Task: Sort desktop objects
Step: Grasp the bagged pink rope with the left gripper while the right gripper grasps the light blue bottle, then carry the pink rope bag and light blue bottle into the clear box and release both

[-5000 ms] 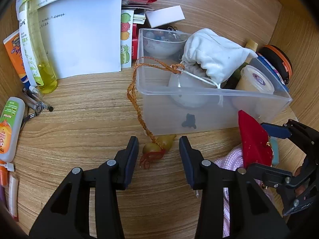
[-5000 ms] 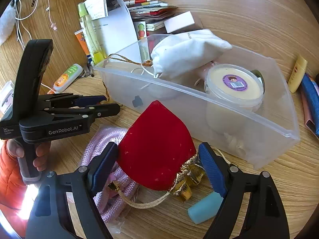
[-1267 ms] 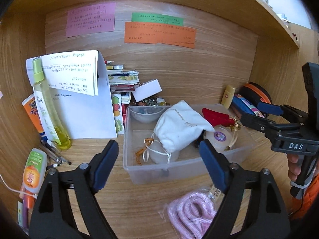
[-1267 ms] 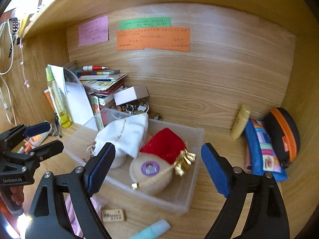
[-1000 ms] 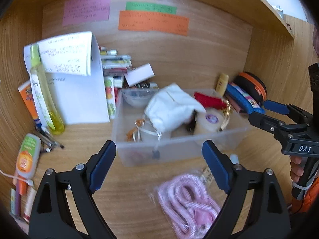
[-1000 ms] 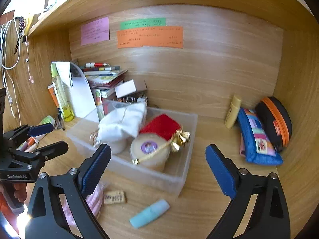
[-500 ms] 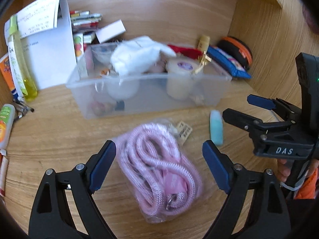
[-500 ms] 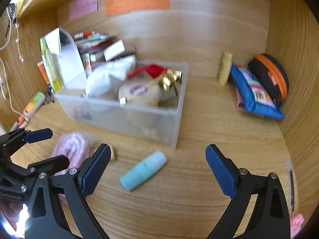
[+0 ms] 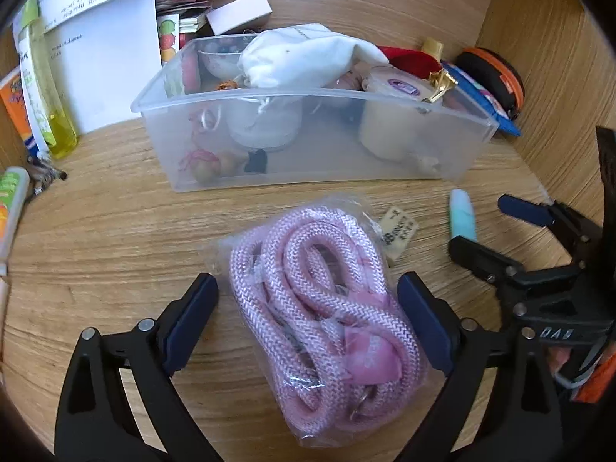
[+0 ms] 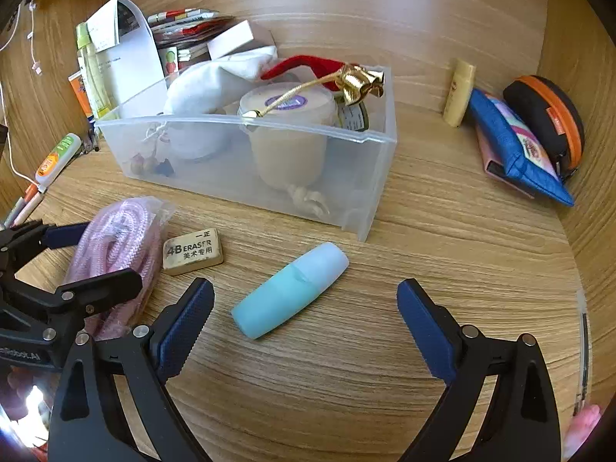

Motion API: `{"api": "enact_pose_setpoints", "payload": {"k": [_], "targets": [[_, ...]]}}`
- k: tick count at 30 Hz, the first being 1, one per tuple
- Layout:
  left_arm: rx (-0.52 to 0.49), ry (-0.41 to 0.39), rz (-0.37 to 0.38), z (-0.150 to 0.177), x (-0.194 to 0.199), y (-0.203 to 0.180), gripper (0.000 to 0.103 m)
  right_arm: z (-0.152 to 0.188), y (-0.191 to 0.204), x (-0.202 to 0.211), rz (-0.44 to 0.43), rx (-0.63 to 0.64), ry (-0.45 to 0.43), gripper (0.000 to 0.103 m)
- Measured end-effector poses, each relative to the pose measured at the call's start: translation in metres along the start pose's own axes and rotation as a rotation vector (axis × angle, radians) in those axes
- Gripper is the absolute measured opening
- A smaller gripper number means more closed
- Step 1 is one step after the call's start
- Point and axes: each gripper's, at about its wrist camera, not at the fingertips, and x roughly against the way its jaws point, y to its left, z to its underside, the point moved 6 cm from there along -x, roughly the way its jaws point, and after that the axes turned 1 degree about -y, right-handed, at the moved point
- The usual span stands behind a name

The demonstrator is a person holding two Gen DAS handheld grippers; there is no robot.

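A bagged pink rope (image 9: 323,304) lies on the desk between the fingers of my open left gripper (image 9: 308,323), which straddles it without closing; it also shows in the right wrist view (image 10: 115,250). My open right gripper (image 10: 304,327) hovers just short of a teal tube (image 10: 290,288), also seen in the left wrist view (image 9: 462,213). A 4B eraser (image 10: 192,250) lies between rope and tube. Behind stands a clear plastic bin (image 9: 308,161) holding a white pouch (image 9: 304,57), a red pouch (image 10: 304,65) and a cream jar (image 10: 288,134).
Papers (image 9: 104,38), a yellow bottle (image 9: 42,88) and tubes (image 9: 11,208) stand at the left. A blue pencil case (image 10: 516,146), a black-orange case (image 10: 546,115) and a small yellow tube (image 10: 458,92) lie at the right by the wooden wall.
Both grippers have dropped and moved in toward the desk. The left one now straddles the pink rope; the right one has closed in on the teal tube.
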Motion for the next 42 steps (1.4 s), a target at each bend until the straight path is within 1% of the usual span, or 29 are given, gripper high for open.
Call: {"api": "enact_pose_setpoints", "payload": {"k": [4,7,10,12,14,16,17,19,21,23,24,25,26,27,28,29,33,35,37,42], "targets": [[-0.029,-0.009,-0.034,-0.001,0.004,0.01,0.095,0.002,-0.004,-0.003,-0.009,0.004,0.02,0.093],[-0.02,-0.002,-0.051,0.001,0.009,0.023,0.095,0.003,-0.008,-0.003,-0.014,0.008,0.026,0.093],[-0.015,0.003,-0.059,0.001,0.011,0.026,0.095,0.004,-0.009,-0.006,-0.028,0.012,0.041,0.092],[-0.02,0.004,-0.061,0.002,0.009,0.023,0.095,0.004,-0.007,-0.01,-0.039,0.017,0.053,0.085],[-0.034,0.019,-0.065,0.002,0.004,0.019,0.095,0.004,-0.003,-0.012,-0.042,0.03,0.06,0.081],[-0.045,0.033,-0.069,0.003,-0.003,0.016,0.095,0.002,0.001,-0.014,-0.048,0.048,0.057,0.08],[-0.054,0.029,-0.08,0.002,-0.004,0.014,0.095,0.002,0.002,-0.014,-0.053,0.053,0.057,0.077],[-0.076,0.029,-0.093,0.001,-0.008,0.01,0.095,0.002,0.004,-0.014,-0.06,0.06,0.053,0.072],[-0.085,0.022,-0.091,-0.001,-0.01,0.009,0.095,0.001,0.005,-0.013,-0.064,0.066,0.049,0.064],[-0.089,0.019,-0.088,-0.002,-0.011,0.009,0.093,0.0,0.005,-0.013,-0.071,0.073,0.046,0.051],[-0.088,0.012,-0.089,-0.003,-0.01,0.009,0.089,0.0,0.005,-0.013,-0.073,0.075,0.046,0.046],[-0.085,0.006,-0.092,-0.004,-0.01,0.01,0.082,-0.001,0.004,-0.013,-0.077,0.077,0.046,0.042],[-0.079,0.003,-0.093,-0.005,-0.01,0.011,0.08,-0.001,0.004,-0.013,-0.077,0.079,0.043,0.035],[-0.078,0.001,-0.093,-0.005,-0.009,0.014,0.077,-0.002,0.004,-0.013,-0.079,0.081,0.042,0.031],[-0.076,-0.007,-0.092,-0.006,-0.009,0.016,0.075,-0.002,0.003,-0.013,-0.084,0.081,0.041,0.026],[-0.077,-0.01,-0.092,-0.007,-0.009,0.017,0.075,-0.002,0.003,-0.014,-0.085,0.079,0.04,0.023],[-0.07,-0.026,-0.089,-0.009,-0.009,0.019,0.069,-0.002,0.001,-0.012,-0.096,0.062,0.038,0.023],[-0.058,-0.036,-0.095,-0.009,-0.006,0.021,0.069,-0.001,-0.001,-0.01,-0.12,0.035,0.039,0.023],[-0.046,-0.049,-0.094,-0.009,-0.003,0.023,0.068,0.0,-0.004,-0.007,-0.126,0.015,0.033,0.023],[-0.005,-0.087,-0.087,-0.011,0.011,0.03,0.067,-0.002,-0.011,0.01,-0.149,-0.023,-0.001,0.023]]}}
